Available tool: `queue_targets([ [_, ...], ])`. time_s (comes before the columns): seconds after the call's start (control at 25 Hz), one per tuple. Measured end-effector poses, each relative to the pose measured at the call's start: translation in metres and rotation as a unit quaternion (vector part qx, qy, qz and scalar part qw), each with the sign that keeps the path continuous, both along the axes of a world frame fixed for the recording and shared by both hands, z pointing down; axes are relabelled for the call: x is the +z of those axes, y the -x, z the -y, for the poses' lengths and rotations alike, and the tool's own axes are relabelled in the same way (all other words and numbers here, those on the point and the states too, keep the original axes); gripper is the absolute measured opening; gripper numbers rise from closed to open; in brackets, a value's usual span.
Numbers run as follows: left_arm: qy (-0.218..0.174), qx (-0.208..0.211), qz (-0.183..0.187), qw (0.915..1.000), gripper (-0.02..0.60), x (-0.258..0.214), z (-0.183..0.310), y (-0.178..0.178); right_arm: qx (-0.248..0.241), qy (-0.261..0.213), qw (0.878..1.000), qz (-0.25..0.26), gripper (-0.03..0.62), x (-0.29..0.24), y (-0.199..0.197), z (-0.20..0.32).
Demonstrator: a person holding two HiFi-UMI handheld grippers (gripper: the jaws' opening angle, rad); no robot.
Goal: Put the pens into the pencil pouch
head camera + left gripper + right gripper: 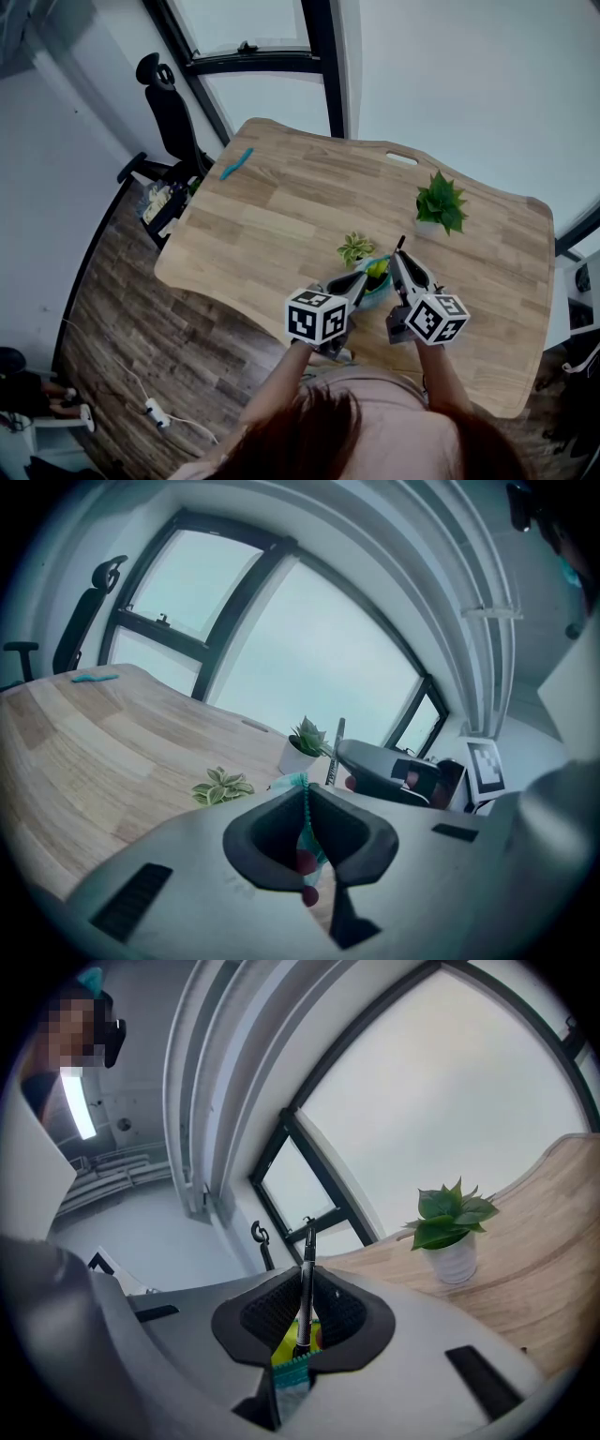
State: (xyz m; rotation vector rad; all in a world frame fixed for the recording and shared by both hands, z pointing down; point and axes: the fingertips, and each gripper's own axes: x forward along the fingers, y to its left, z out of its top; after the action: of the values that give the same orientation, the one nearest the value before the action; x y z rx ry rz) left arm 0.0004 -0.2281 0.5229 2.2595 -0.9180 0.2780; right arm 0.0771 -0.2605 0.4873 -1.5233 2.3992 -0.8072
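In the head view, a pale wood-grain table (281, 216) with rounded, wavy edges stands on a darker plank floor (141, 328) in front of a dark-framed window (319, 56). A black office chair (169, 108) sits at its far left corner, and a slim teal object (236, 162) lies on the wood near that corner. A small variegated plant (354, 248) and a leafy potted plant (441, 203) in a white pot stand further right. Near the front edge, the left gripper (361, 281) and right gripper (398, 261) meet over the teal pencil pouch (377, 292). A thin black pen (400, 246) sticks out beyond the right one.

In the left gripper view, the left gripper (305, 832) has a smooth matte grey body, and its dark rubbery pads are clenched on the soft teal fabric of the pencil pouch (306, 841) along its beaded zipper line. Beyond it are the right gripper (349, 757) with the pen (336, 742), both plants and the broad curved window.

In the right gripper view, the right gripper (305, 1312) grasps the pen (306, 1279) upright between its ridged dark pads. The pen's lower end is at the open mouth of the pencil pouch (292, 1372), where teal zipper teeth and something yellow inside show. Whether the pen touches the pouch cannot be told. The potted plant (455, 1232) stands on the table at the right.
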Motion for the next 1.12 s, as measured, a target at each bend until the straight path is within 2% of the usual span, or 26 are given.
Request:
queue_targets([
  [0.56,-0.004,-0.006,0.007,0.9999,0.012,0.002,0.0,0.003,-0.059,0.042,0.993,-0.095,0.032,0.032,0.022,-0.015],
  [1.12,-0.003,-0.003,0.012,0.9999,0.012,0.006,-0.001,0.002,-0.079,0.071,0.988,-0.108,0.034,0.045,0.024,-0.018],
])
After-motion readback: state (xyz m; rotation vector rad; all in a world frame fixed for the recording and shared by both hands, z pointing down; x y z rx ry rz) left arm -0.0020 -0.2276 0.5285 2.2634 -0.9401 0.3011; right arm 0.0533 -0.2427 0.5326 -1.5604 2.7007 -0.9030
